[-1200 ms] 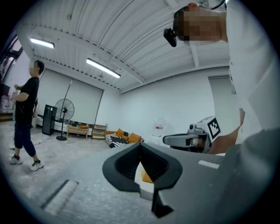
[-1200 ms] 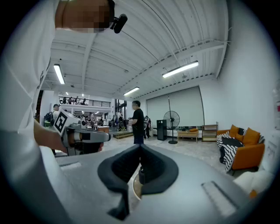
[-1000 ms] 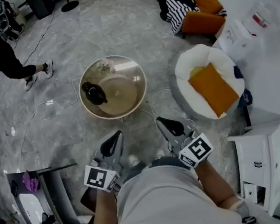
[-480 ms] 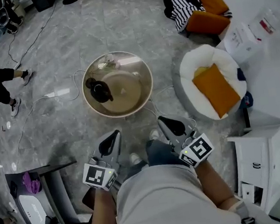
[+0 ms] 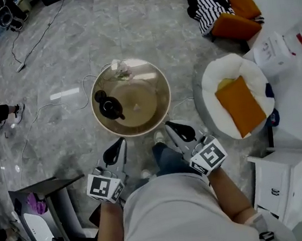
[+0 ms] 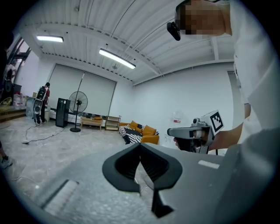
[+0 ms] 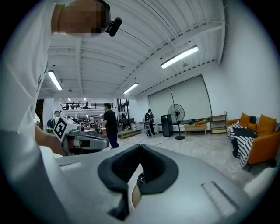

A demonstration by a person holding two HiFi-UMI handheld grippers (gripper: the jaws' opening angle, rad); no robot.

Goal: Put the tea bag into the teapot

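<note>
A round tan table (image 5: 157, 83) stands on the grey floor ahead of me. On its left part sits a black teapot (image 5: 108, 105). A small pale item, perhaps the tea bag (image 5: 135, 107), lies near the table's middle; it is too small to tell. My left gripper (image 5: 121, 142) is held just short of the table's near rim, shut and empty. My right gripper (image 5: 168, 126) is level with it on the right, also shut with nothing in it. In both gripper views the black pads (image 6: 151, 164) (image 7: 153, 164) meet, aimed out across the room.
Flowers (image 5: 120, 68) lie at the table's far edge. A white round pouffe with an orange cushion (image 5: 239, 103) stands to the right, a white cabinet (image 5: 276, 181) behind it, a dark stand (image 5: 38, 199) at lower left. Cables (image 5: 84, 84) run over the floor. A person's shoe (image 5: 17, 110) shows at left.
The table has come nearer to both grippers as I stepped forward. The person at the left has moved almost out of view. Both grippers stay shut.
</note>
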